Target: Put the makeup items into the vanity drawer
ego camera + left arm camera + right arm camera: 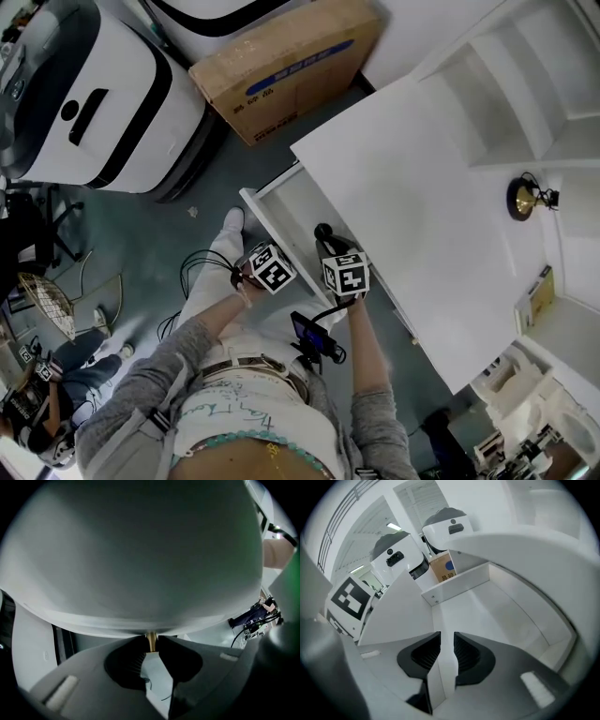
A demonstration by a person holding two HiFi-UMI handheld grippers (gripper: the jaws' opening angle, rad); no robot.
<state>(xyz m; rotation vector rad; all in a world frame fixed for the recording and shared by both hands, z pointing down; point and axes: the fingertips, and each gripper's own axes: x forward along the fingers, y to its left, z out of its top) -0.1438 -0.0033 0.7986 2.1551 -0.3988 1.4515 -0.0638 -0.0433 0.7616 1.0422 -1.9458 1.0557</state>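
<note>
The white vanity tabletop fills the head view from 12 round to 5 o'clock. Its long edge runs diagonally, with built-in shelves at 1 o'clock. On the floor, a white machine stands at 10 o'clock and a cardboard box at 12, both well apart from the work. The drawer is pulled out from under that edge toward 9 o'clock. It is a stiff, light box that I judge will slide along one line only, and its floor shows bare white in the right gripper view. The person's legs stand just beside the drawer's front, so there is little room to draw it further. The overhanging tabletop edge narrows the opening for anything lowered in. The right claw has its jaws drawn in on either side of the front panel and seems to pinch its top edge, a firm hold on a flat, hard part. The left claw is clamped on the brass knob stem, a thin, smooth part that could slip if pulled at an angle. No makeup lies in the drawer. The likely pieces sit on the tabletop far off. They are a round gold-rimmed piece at 2 o'clock and a flat yellowish pack at 4. Both look small, hard and light. The round one is best taken across its rim, and the pack across its narrow sides.
</note>
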